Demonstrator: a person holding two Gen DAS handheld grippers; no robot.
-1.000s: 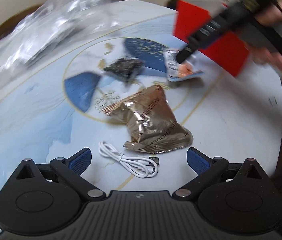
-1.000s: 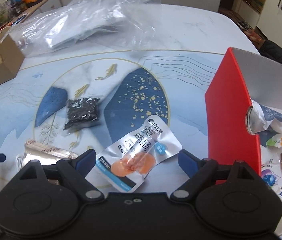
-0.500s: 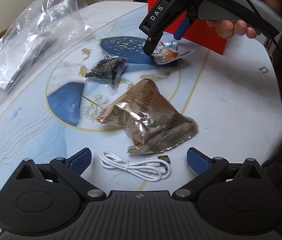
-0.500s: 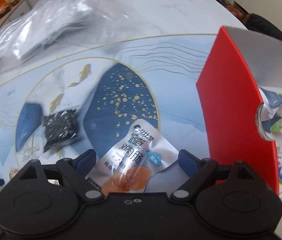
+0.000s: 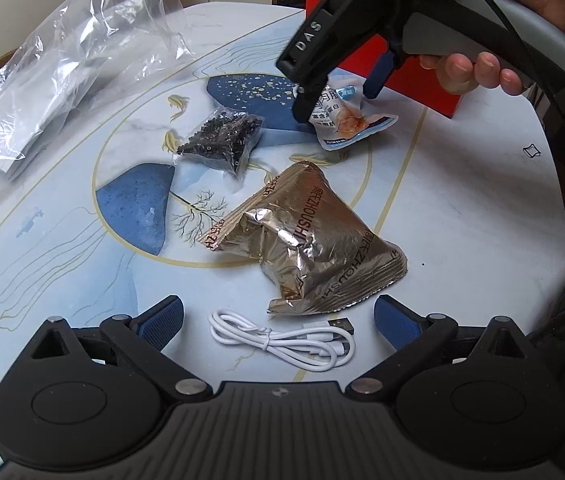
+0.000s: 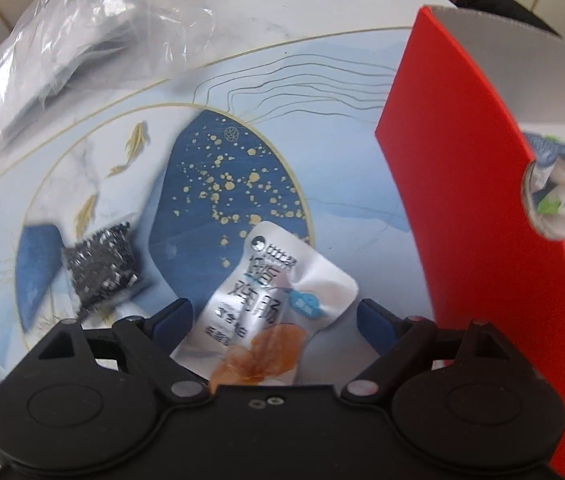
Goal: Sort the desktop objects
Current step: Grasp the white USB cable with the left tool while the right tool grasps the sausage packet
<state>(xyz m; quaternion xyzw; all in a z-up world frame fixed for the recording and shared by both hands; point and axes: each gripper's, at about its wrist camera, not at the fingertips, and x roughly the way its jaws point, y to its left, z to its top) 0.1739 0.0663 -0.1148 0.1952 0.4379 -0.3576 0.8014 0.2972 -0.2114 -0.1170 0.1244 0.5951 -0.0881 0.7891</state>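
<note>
With my right gripper [image 6: 272, 316] spread wide around the silver sausage packet [image 6: 270, 312] lying left of the red box [image 6: 462, 200], closing shallow could let it slip; my left gripper [image 5: 278, 320] idles open.

Right hand-held gripper [image 5: 336, 98] straddles silver sachet [image 5: 346, 120] beside red box [image 5: 418, 80].

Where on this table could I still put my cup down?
Barest is the table's right side, between the gold snack bag and the edge, in front of the red box. The left front, below the clear plastic bag, is also free. The middle is crowded: bead packet, silver pouch, white cable.
</note>
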